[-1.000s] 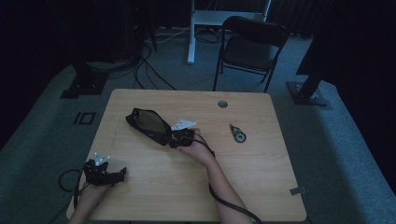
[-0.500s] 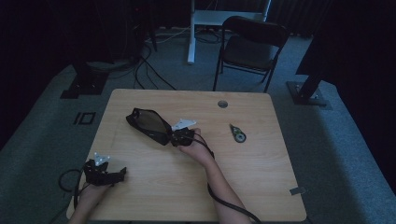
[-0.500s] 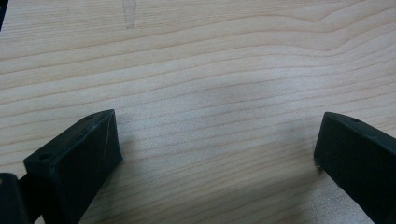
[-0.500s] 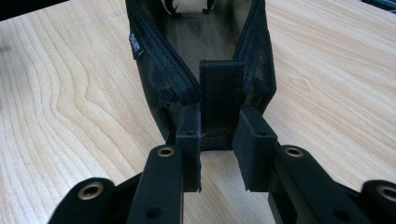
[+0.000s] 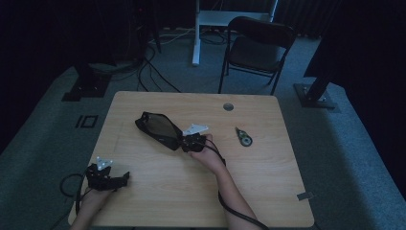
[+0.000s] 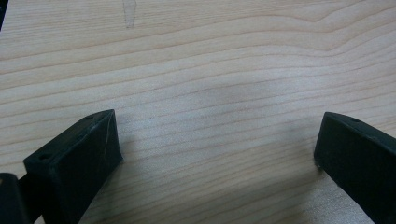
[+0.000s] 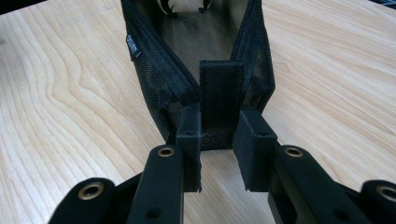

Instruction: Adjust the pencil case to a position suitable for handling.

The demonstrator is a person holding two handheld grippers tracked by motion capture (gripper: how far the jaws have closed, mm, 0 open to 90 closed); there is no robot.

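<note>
My right gripper (image 7: 216, 140) has just closed on the black mesh zip pouch's (image 7: 196, 56) end tab; I should pull gently, straight. Left gripper (image 6: 217, 154) rests agape on the wooden table (image 6: 210, 56).

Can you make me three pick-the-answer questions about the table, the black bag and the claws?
1. Where does the small round tool lie?
A. right of the bag
B. inside the bag
C. on the chair

2. What colour is the mesh bag?
A. red
B. black
C. white

3. What is the right claw doing?
A. hanging open over bare wood
B. pinching the bag's strap
C. holding the round tool

Answers:
1 A, the high view shows it on the table, right of the bag.
2 B, its mesh and zip look black in the right gripper view.
3 B, its pads sit closed on the strap at the bag's end. The left claw is the one open over bare wood.
</note>
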